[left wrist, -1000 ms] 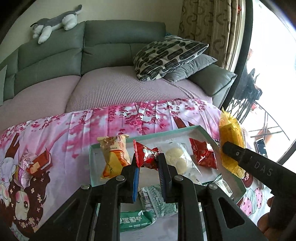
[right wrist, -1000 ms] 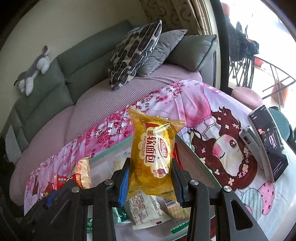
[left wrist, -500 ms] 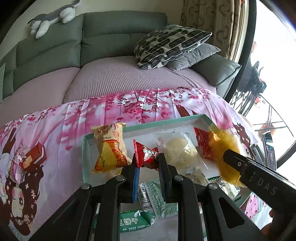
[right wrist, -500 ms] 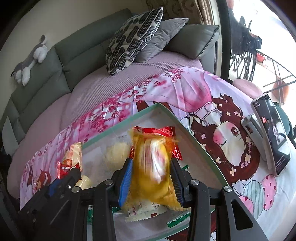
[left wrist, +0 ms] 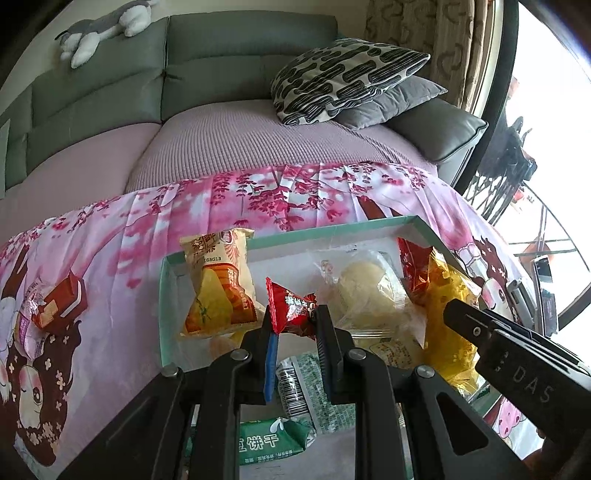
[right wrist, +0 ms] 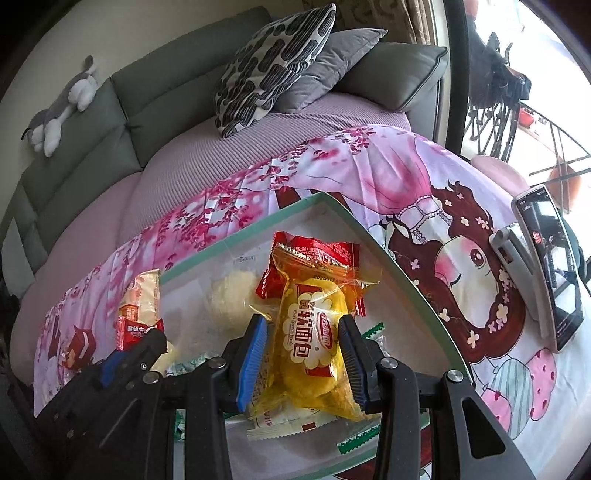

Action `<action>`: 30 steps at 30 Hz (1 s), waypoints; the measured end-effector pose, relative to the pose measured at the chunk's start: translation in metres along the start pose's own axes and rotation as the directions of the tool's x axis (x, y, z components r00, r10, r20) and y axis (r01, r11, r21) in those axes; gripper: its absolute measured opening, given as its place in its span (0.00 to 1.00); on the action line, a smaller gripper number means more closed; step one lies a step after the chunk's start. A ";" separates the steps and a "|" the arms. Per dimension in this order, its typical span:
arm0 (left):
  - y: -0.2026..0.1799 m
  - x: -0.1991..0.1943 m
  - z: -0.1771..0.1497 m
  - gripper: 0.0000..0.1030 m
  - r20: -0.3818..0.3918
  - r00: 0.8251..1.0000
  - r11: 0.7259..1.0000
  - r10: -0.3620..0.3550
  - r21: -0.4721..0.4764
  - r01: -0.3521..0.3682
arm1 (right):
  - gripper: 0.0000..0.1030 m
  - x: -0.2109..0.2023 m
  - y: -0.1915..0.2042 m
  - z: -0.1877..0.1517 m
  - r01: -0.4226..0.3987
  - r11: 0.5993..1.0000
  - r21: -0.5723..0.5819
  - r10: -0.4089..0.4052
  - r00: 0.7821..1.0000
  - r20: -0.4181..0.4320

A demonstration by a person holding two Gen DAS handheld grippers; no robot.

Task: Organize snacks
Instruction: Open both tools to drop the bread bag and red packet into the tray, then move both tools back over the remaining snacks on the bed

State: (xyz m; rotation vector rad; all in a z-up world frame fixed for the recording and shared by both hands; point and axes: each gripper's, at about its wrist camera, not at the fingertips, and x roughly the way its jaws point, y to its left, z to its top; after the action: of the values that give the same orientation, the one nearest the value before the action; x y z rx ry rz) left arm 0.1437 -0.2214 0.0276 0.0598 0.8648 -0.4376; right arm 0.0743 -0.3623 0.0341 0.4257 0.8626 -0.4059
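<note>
In the left wrist view my left gripper [left wrist: 295, 326] is shut on a small red snack packet [left wrist: 290, 308], held just above the near part of the teal-rimmed tray [left wrist: 314, 232]. In the right wrist view my right gripper [right wrist: 303, 332] is shut on a yellow bread packet [right wrist: 314, 332], low over the tray's right side [right wrist: 369, 236], above a red packet [right wrist: 317, 247]. The tray also holds an orange-yellow packet [left wrist: 218, 288] leaning at its left, a clear bag with a pale bun [left wrist: 362, 291] and green packets [left wrist: 269, 439]. The left gripper's fingertip [right wrist: 155, 338] shows at the right view's left.
A pink printed cloth [left wrist: 110, 236] covers the table, with a loose red-and-white snack [left wrist: 55, 302] at its left. A phone on a stand [right wrist: 550, 258] stands right of the tray. Behind are a grey-green sofa [left wrist: 221, 55], two cushions [left wrist: 347, 77] and a plush toy [left wrist: 103, 33].
My right gripper has lowered the yellow bread packet from high above the tray down into its right side. My left gripper has sunk slightly toward the tray, still gripping the red packet.
</note>
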 end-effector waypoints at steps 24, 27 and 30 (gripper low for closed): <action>0.031 -0.012 0.006 0.65 -0.032 0.998 0.992 0.051 -0.116 -0.055 | 0.75 0.005 0.009 0.000 0.003 1.000 -0.029 -0.004 1.000 -0.029; 0.041 -0.014 0.006 0.73 -0.036 0.996 0.986 0.078 -0.145 -0.083 | 0.82 0.005 0.010 0.000 0.008 0.999 -0.033 -0.008 1.000 -0.029; 0.050 -0.014 0.005 0.74 -0.039 0.994 0.980 0.106 -0.166 -0.111 | 0.89 0.006 0.011 0.000 0.011 0.999 -0.033 -0.012 1.000 -0.028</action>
State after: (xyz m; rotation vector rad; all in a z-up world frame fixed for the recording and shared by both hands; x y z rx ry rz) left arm 0.1590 -0.1722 0.0352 -0.0421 0.9206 -0.2613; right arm 0.0831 -0.3542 0.0315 0.3972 0.8986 -0.3965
